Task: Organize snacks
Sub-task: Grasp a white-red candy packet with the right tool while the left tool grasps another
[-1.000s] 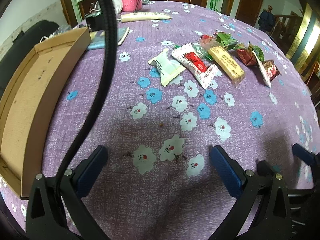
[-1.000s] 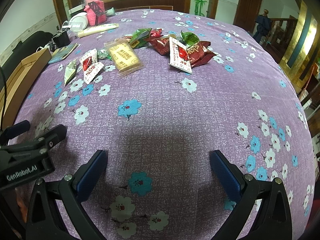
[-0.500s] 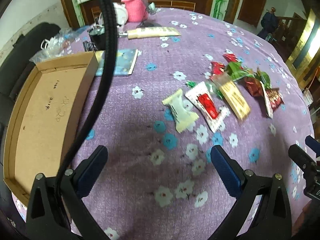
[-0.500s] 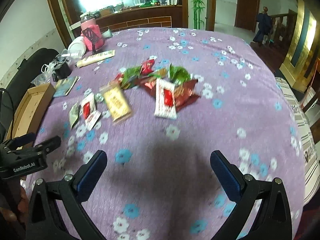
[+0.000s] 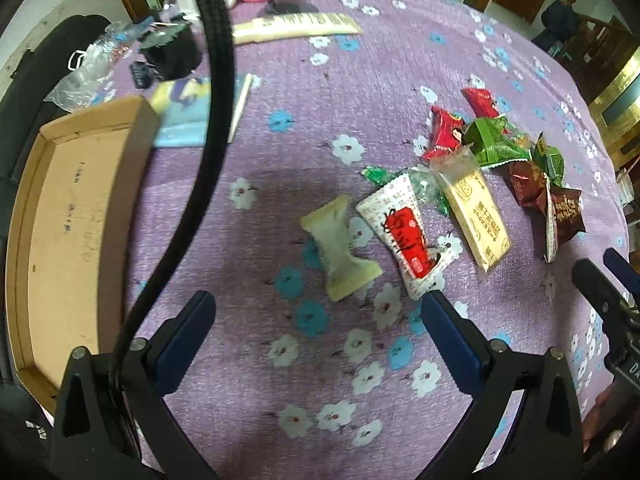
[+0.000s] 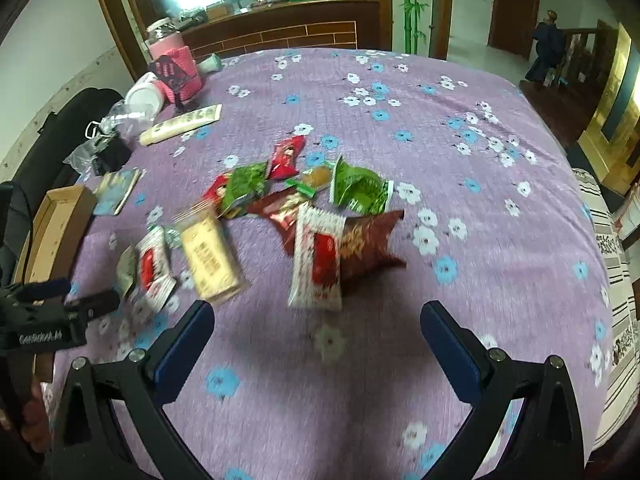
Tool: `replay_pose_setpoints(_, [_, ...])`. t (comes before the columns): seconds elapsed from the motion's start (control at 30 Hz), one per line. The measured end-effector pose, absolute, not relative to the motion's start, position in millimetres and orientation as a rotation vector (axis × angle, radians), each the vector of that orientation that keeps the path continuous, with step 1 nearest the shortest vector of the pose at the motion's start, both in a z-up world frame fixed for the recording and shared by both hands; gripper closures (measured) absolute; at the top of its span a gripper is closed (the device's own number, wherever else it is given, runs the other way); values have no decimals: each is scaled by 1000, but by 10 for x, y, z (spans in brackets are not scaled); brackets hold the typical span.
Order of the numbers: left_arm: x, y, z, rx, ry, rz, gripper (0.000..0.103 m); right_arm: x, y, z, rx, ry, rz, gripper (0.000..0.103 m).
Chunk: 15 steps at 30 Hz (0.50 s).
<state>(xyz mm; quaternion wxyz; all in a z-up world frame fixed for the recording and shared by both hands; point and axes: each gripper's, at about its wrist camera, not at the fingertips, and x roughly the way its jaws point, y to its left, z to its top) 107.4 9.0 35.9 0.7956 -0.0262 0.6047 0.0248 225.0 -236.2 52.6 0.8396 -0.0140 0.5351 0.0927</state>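
Several snack packets lie in a loose heap on the purple flowered tablecloth (image 5: 280, 80). In the left wrist view a cream packet (image 5: 338, 248), a white-and-red packet (image 5: 404, 232) and a tan biscuit bar (image 5: 476, 216) lie just beyond my open left gripper (image 5: 316, 320). Red, green and dark red packets (image 5: 492, 144) lie further right. An empty cardboard tray (image 5: 60, 216) sits at the left. In the right wrist view my open, empty right gripper (image 6: 316, 328) hangs above the cloth, near a white-and-red packet (image 6: 318, 256) and a dark red packet (image 6: 368, 244).
A blue booklet (image 5: 188, 116), a black object (image 5: 172, 54), a cream tube (image 5: 296, 26) and a pink container (image 6: 176, 68) stand at the far left of the table. The left gripper also shows at the left edge of the right wrist view (image 6: 60, 304). A cable (image 5: 212, 120) crosses the left wrist view.
Both grippers have risen and moved forward, toward the snacks. The packets now lie closer to both grippers. Both stay open and empty.
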Motion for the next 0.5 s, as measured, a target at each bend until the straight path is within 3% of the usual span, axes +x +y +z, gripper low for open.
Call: replay_pose_setpoints(0.5, [1330, 69, 194, -112, 1367, 74, 0, 2543, -2294, 214, 2, 1191, 316, 6])
